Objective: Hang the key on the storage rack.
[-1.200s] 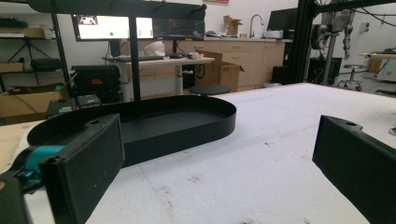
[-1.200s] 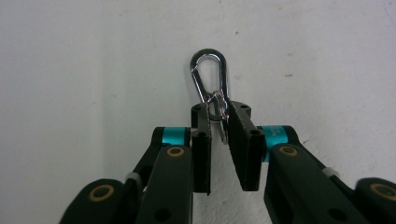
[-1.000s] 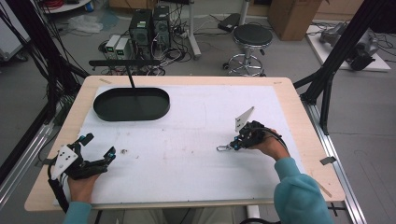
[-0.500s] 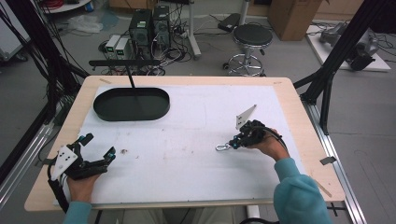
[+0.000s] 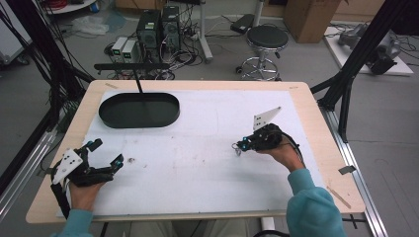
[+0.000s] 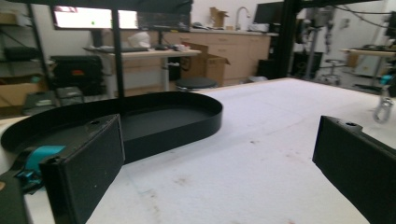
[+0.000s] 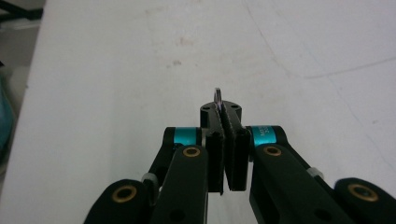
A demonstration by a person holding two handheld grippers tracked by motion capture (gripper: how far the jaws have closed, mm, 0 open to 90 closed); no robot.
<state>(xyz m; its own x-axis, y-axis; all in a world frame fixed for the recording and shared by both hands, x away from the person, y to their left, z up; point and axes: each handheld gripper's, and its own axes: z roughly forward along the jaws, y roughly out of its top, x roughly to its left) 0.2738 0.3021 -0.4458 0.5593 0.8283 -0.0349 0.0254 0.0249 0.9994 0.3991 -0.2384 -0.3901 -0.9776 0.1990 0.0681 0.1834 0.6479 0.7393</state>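
- Your left gripper sits at the near left edge of the table, jaws spread wide with nothing between them; it has stayed where it was a second ago.
- Its matte black, block-shaped pads frame a white sheet that is slightly grainy, with faint brown smudges.
- Your right gripper is farther in on the right, jaws pressed together on a small silvery metal clip, thin and rounded at its tip, that hangs just above the sheet.
- That hand has drifted slightly toward you since the earlier frame, its forearm angled in from the near right.
- Beyond, at the far left, a shallow oval black tray with a smooth low rim rests on the sheet.
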